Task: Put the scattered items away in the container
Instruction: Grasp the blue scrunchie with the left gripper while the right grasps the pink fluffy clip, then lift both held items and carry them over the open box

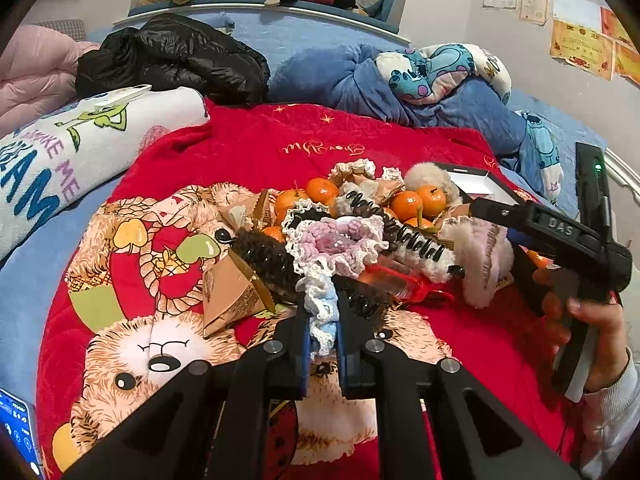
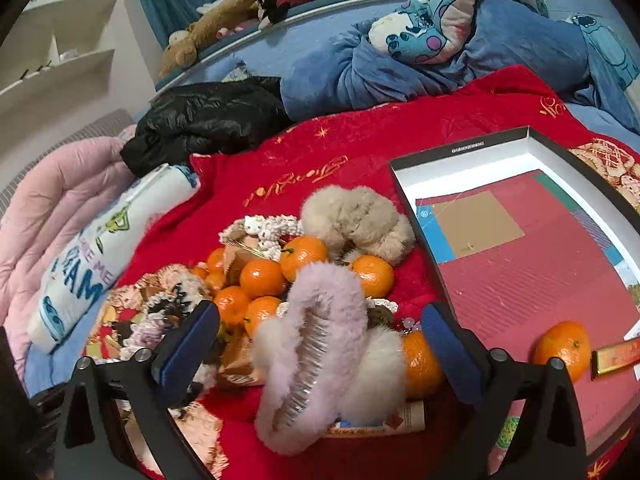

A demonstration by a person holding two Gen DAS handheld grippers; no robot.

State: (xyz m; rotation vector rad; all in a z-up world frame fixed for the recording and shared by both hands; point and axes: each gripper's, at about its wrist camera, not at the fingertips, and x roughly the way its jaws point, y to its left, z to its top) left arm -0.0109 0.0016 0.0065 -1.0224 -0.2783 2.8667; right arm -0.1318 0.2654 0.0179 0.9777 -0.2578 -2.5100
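Note:
My left gripper (image 1: 323,332) is shut on a white and blue lace scrunchie (image 1: 320,304) at the near edge of a pile on the red blanket. The pile holds tangerines (image 1: 406,205), a pink lace scrunchie (image 1: 340,240), dark hair claws (image 1: 264,258) and a brown pyramid packet (image 1: 228,292). My right gripper (image 2: 318,354) stands open around a fluffy pink hair claw (image 2: 320,320), its pads (image 2: 188,354) apart from it. A tangerine (image 2: 420,362) lies by its right finger. The open black box (image 2: 460,148) to the right holds one tangerine (image 2: 562,348) and a gold-edged bar (image 2: 616,356).
A red bear-print blanket (image 1: 248,148) covers the bed. Behind the pile lie a black jacket (image 1: 172,56), a blue plush bundle (image 1: 360,80) and a printed white pillow (image 1: 80,140). A hand (image 1: 592,328) holds the right gripper at the right. A phone (image 1: 16,424) lies at the lower left.

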